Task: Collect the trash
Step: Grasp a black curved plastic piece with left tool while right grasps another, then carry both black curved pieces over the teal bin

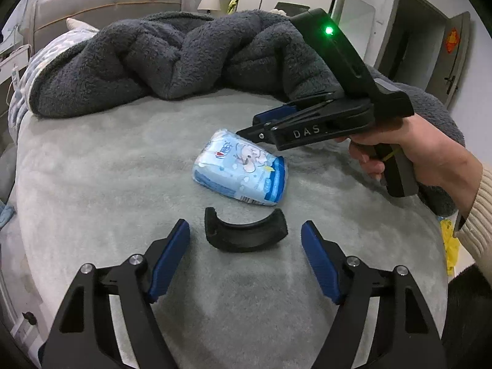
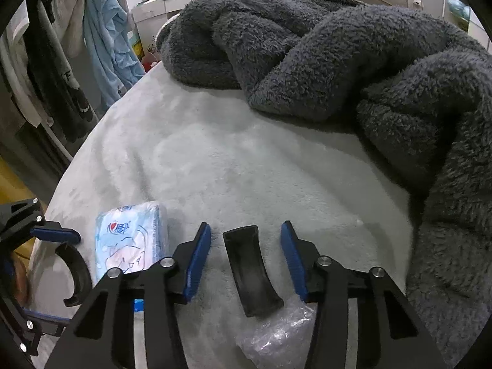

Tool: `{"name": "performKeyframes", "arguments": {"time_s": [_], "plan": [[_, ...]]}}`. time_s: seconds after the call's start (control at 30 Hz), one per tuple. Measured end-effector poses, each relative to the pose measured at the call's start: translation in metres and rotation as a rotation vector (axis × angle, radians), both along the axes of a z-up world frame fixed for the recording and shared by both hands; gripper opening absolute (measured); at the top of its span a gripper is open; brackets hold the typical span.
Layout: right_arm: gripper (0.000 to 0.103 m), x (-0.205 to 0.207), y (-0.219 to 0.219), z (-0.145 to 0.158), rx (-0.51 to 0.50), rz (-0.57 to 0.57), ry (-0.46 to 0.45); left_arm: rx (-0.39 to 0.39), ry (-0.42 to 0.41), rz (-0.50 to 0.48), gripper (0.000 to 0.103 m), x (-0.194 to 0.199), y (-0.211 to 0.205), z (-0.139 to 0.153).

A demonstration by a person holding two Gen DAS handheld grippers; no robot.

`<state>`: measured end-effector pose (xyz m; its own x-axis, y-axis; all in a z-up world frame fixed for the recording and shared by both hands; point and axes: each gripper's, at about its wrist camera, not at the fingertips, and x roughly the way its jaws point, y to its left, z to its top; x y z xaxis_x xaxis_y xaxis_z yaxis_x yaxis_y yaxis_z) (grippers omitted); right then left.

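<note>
Crinkled clear plastic wrap [image 2: 276, 335] lies nearest the right wrist camera, low between the arms of the right gripper [image 2: 246, 256] and partly under its curved black guard. That gripper's blue pads stand apart with only bed sheet [image 2: 246, 153] between them, so it holds nothing; the wrap sits closer to the camera than the pads, not between them. If the jaws close where they are, they will likely pinch plush sheet and miss the wrap altogether, or catch one thin edge that slips out on the lift.

Just to the left of the right gripper lies a blue tissue pack [image 2: 132, 243]. In the left wrist view the same pack [image 1: 243, 170] rests on the bed just ahead of the left gripper [image 1: 246, 258], whose jaws are also apart and empty, with the pack beyond the fingertips. Right gripper's tip hangs right over the pack's far end, so both tools crowd one spot and could knock together.

Beyond both grippers a bunched grey fleece blanket [image 1: 184, 58] sprawls across the bed; a fast sweep forward could snag it. Whether the pack is trash or still in use I cannot tell.
</note>
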<state>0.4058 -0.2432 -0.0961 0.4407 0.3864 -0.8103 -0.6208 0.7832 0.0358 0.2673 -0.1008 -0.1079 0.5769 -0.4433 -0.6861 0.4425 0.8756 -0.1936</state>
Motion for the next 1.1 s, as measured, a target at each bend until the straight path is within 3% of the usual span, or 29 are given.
{"name": "performKeyframes", "arguments": {"time_s": [0.17, 0.33, 0.5, 0.7, 0.9, 1.1], "plan": [[0.023, -0.007, 0.009, 0.003, -0.008, 0.02, -0.02, -0.003, 0.025, 0.027, 0.068, 0.007, -0.002, -0.005], [0.022, -0.009, 0.009, 0.012, 0.007, 0.012, -0.023, -0.005, 0.028, 0.03, 0.051, 0.01, -0.007, -0.001], [0.021, -0.014, 0.003, 0.024, 0.003, -0.045, -0.055, -0.002, 0.041, 0.054, 0.05, 0.015, -0.011, -0.001], [0.02, -0.032, -0.003, 0.048, 0.069, -0.097, -0.085, -0.007, 0.031, 0.09, 0.049, 0.009, -0.004, 0.011], [0.02, -0.057, 0.0, 0.072, 0.174, -0.106, -0.085, -0.004, 0.001, 0.148, 0.049, -0.007, 0.017, 0.028], [0.02, -0.084, 0.016, 0.074, 0.178, -0.085, -0.075, 0.003, 0.009, 0.228, 0.049, -0.018, 0.046, 0.038]]}}
